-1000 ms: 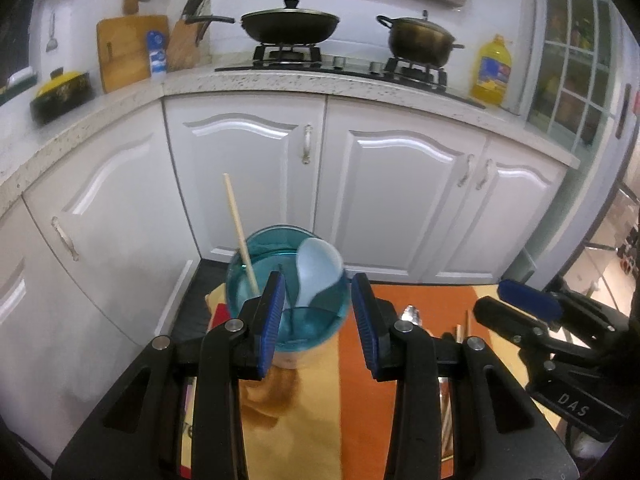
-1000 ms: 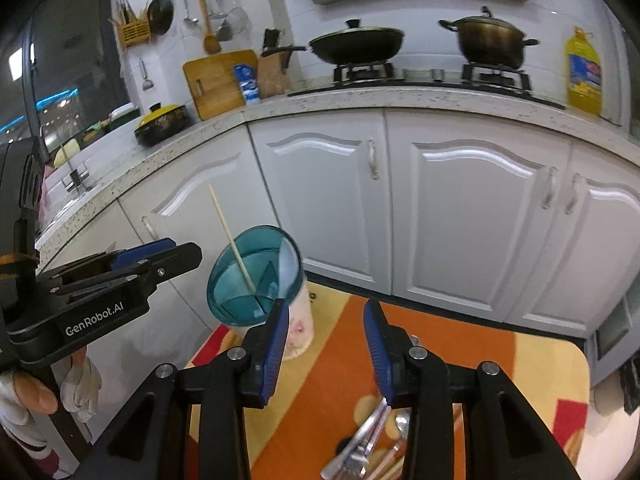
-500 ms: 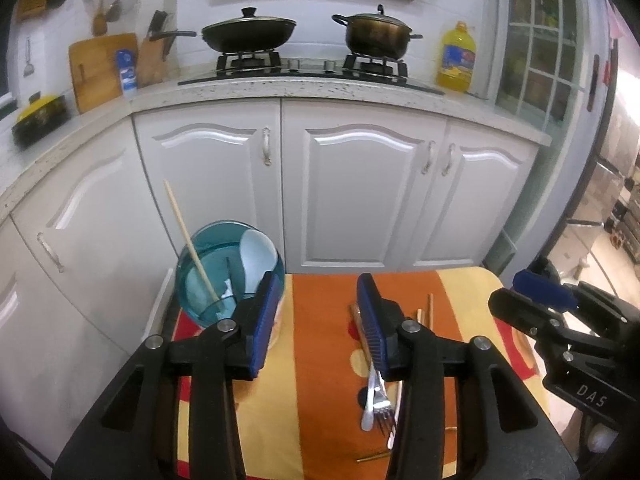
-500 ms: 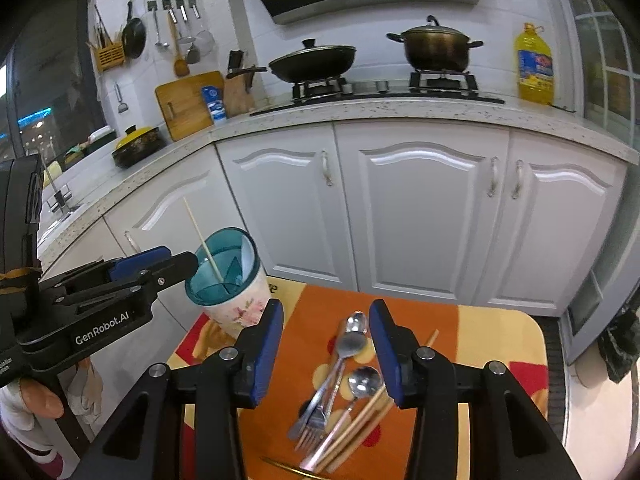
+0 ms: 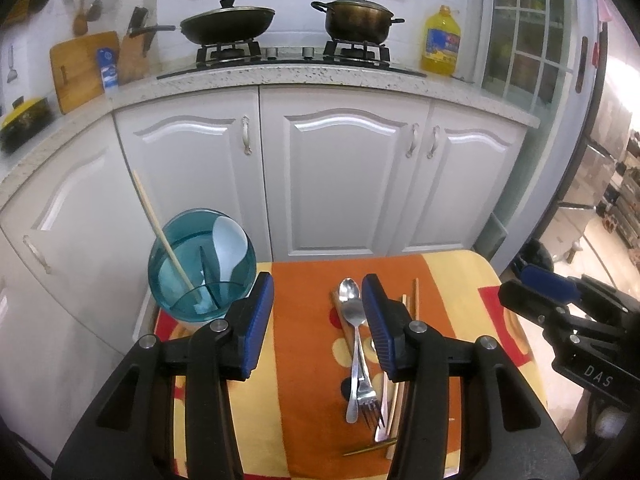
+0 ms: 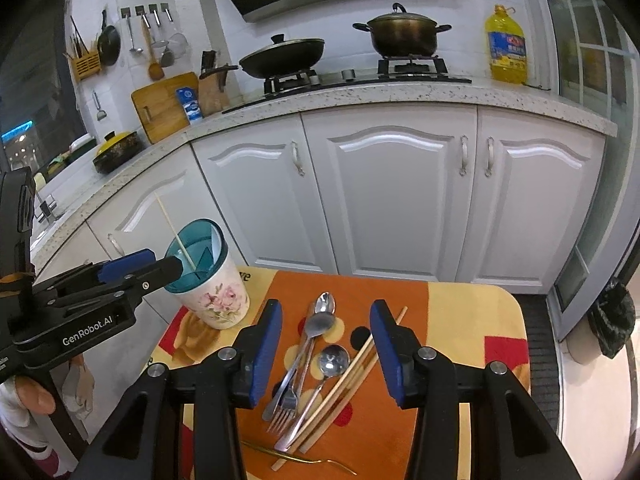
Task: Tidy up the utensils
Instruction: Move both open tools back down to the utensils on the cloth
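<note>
A floral utensil cup with a teal divided insert (image 6: 212, 292) stands at the table's left corner, holding a white spoon (image 5: 229, 240) and one chopstick (image 5: 160, 236). A pile of metal spoons (image 6: 322, 322), a fork (image 6: 286, 404) and wooden chopsticks (image 6: 352, 372) lies mid-table, also seen in the left wrist view (image 5: 356, 340). My left gripper (image 5: 318, 320) is open and empty above the table, right of the cup. My right gripper (image 6: 326, 348) is open and empty above the pile.
The small table has an orange, yellow and red cloth (image 6: 460, 320). A thin gold utensil (image 6: 300, 458) lies at the near edge. White cabinets (image 6: 392, 200) and a counter with stove and pots stand behind. The floor drops off to the right.
Both grippers have pulled back and up from the cup and swung right. The utensil pile has come into view. Both stay open and empty.
</note>
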A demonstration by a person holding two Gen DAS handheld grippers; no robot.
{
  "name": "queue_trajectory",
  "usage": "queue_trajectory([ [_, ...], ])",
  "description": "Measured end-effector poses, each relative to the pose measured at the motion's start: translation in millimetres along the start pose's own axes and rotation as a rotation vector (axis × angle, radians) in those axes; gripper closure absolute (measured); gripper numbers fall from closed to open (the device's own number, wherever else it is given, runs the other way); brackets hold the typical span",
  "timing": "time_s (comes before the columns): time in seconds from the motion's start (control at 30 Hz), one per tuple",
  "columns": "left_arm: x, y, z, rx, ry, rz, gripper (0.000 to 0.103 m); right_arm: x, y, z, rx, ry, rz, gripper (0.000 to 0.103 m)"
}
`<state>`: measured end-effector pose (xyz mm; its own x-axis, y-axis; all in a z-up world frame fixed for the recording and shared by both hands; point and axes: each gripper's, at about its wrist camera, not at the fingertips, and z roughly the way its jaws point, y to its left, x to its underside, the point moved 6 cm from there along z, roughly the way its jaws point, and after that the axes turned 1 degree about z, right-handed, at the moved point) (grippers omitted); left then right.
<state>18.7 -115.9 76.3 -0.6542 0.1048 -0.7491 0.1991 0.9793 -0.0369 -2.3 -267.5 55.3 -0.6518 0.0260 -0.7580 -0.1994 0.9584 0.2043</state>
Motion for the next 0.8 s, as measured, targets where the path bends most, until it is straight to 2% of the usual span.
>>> queue_trajectory([
  [0.33, 11.6, 11.9, 24.2, 0.035, 0.080, -0.053, 0.055, 14.8, -20.6, 22.0, 0.013, 0.053, 0.036, 0.055],
  [0.53, 29.2, 10.9, 46.3, 0.100, 0.147, -0.080, 0.054, 37.8, -40.7, 54.0, -0.011, 0.131, 0.086, 0.055],
  [0.57, 31.6, 8.9, 49.9, 0.106, 0.153, -0.077, 0.054, 41.9, -43.1, 59.2, -0.017, 0.143, 0.091, 0.056],
  [0.63, 36.9, 4.0, 58.5, 0.125, 0.173, -0.065, 0.054, 47.7, -46.4, 67.3, -0.032, 0.158, 0.100, 0.064],
  [0.8, 47.2, -6.7, 80.1, 0.146, 0.226, -0.040, 0.054, 60.6, -41.0, 93.8, -0.129, 0.206, 0.093, 0.069],
])
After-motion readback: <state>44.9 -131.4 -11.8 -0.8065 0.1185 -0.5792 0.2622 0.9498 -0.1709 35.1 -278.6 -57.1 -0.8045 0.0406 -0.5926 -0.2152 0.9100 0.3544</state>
